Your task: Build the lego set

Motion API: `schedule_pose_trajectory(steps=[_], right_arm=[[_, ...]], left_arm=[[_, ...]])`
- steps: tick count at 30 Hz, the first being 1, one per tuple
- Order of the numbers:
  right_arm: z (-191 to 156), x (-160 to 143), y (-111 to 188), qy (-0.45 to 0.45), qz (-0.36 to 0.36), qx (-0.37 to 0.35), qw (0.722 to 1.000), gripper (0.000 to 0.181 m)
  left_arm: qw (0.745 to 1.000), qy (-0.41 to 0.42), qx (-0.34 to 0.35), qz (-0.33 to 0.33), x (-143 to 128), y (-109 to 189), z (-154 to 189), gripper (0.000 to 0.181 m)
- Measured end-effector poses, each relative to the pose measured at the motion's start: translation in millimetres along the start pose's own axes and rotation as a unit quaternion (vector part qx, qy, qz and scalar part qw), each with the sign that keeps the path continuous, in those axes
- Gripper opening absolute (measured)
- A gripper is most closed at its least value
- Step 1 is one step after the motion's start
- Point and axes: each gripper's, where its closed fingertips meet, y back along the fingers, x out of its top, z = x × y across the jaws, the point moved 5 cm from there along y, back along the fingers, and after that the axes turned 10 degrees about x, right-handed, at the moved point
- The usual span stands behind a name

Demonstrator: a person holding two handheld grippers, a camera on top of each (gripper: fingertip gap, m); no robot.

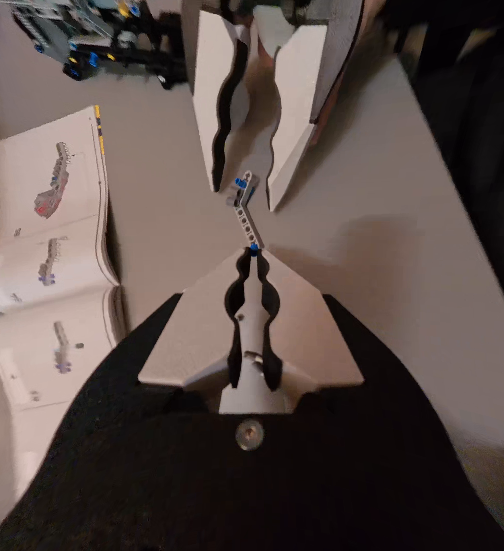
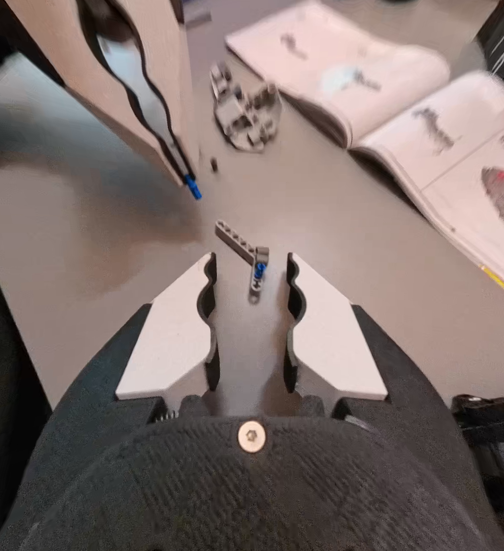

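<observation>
A bent grey lego beam [image 1: 246, 213] with a blue pin and a small grey connector on it lies on the grey table. My left gripper [image 1: 254, 252] is shut on a blue pin [image 1: 254, 247], held at the beam's near end. In the right wrist view the same blue pin [image 2: 193, 187] sticks out of the left gripper's tips [image 2: 188, 178]. My right gripper [image 2: 250, 259] is open, its fingers on either side of the beam's [image 2: 246, 253] bent end, not touching it. It also shows in the left wrist view [image 1: 242, 190].
An open instruction booklet [image 1: 51, 238] lies left of the beam, also in the right wrist view [image 2: 408, 125]. A large dark partly built lego model [image 1: 95, 38] stands at the back. A pile of grey lego parts [image 2: 244, 116] and a small black piece [image 2: 214, 164] lie beyond the beam. My hands' fingertips stand some 6 cm from each other.
</observation>
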Motion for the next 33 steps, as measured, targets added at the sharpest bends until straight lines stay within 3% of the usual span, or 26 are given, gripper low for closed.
schedule_pose_trajectory(steps=[2,7,16,30,33], right_arm=[[4,-9,-7,-0.003,-0.034,-0.006,0.999,0.048],[7,-10,-6,0.013,-0.027,-0.021,0.999,0.009],[2,-10,-7,0.05,-0.034,-0.042,0.997,0.006],[5,-10,-6,0.042,-0.033,-0.018,0.998,0.006],[6,-10,-6,0.043,-0.033,-0.014,0.998,0.006]], left_arm=[[0.998,-0.046,-0.024,-0.028,2,-5,0,0.001],[0.989,-0.106,-0.08,-0.068,3,-18,-2,0.001],[0.976,-0.154,-0.136,-0.071,7,-27,2,0.0],[0.937,-0.303,-0.107,-0.137,15,-28,7,0.001],[0.936,-0.295,-0.109,-0.16,15,-29,6,0.001]])
